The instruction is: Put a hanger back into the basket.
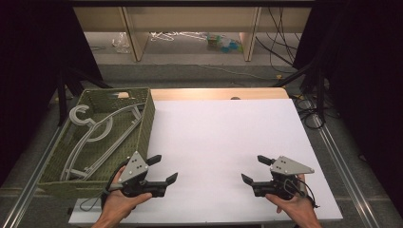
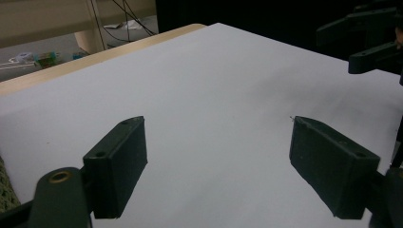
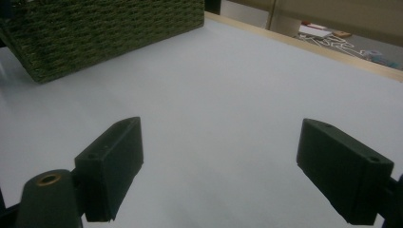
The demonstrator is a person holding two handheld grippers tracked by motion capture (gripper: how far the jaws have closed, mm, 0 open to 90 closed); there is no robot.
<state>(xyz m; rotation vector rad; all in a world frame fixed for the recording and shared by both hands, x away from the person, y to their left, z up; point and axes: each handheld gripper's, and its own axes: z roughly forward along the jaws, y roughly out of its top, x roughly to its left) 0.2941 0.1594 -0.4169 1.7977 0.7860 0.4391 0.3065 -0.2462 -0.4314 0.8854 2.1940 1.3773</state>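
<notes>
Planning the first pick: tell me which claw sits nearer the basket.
The left claw, held open just off the green wicker basket's near right corner. The right claw, also open, is across the white tabletop.

Hangers point(image 1: 97, 135) lie in the basket point(image 1: 147, 121) at the table's point(image 1: 223, 128) left.

Grey hangers point(image 1: 95, 137) lie piled in the green woven basket point(image 1: 147, 118) at table's left.

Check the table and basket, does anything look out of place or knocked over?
Nothing stands out. The green basket sits upright at the table's left edge with grey hangers lying inside. The left gripper and right gripper are open, holding nothing.
</notes>
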